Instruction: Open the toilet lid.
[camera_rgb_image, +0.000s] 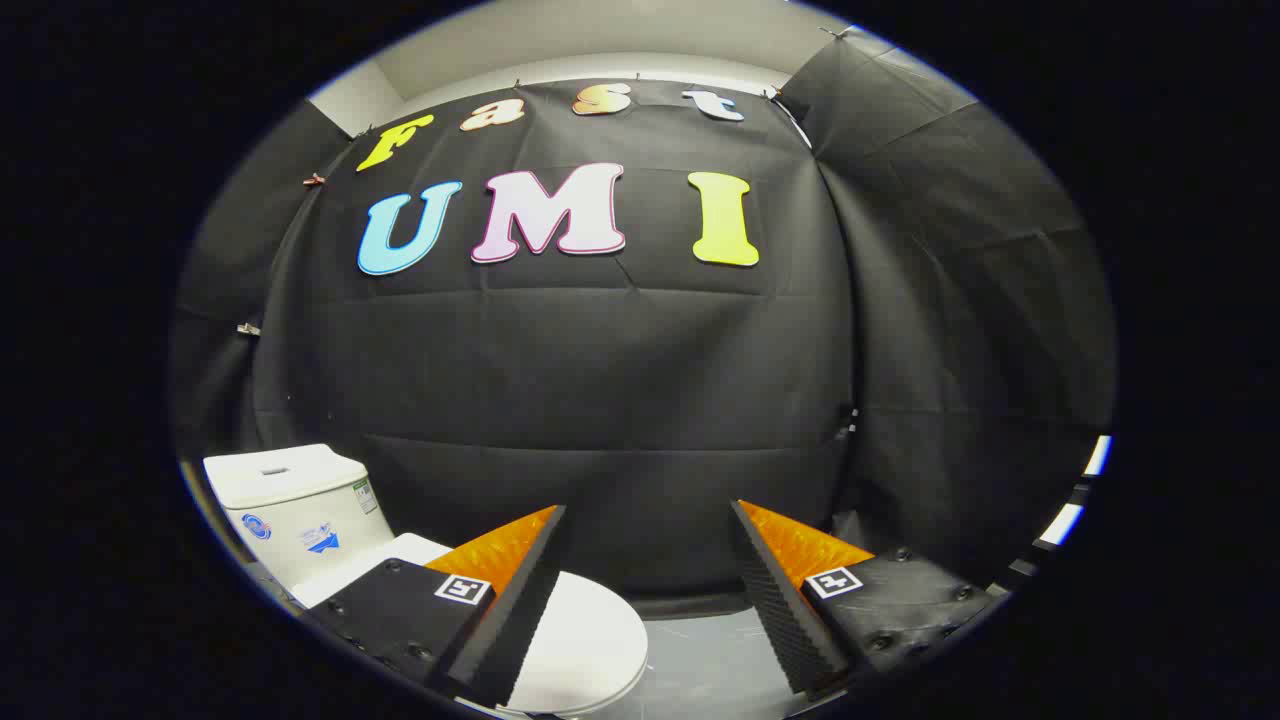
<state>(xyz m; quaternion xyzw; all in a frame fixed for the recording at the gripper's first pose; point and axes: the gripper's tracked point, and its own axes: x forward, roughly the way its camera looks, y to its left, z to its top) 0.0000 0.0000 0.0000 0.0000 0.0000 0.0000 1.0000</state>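
A white toilet stands low on the left, against the black cloth wall. Its tank (295, 500) rises at the back left, and the white lid (590, 640) lies flat and closed over the bowl. My gripper (650, 520) is open, its two orange-and-black fingers spread wide with nothing between them. The left finger (500, 590) hangs above the lid and hides its rear part. The right finger (800, 590) is off to the right of the toilet, over the floor. The gripper is held above the lid and apart from it.
Black cloth walls close the booth behind and to the right of the toilet. A grey floor (700, 660) shows between the fingers, to the right of the bowl.
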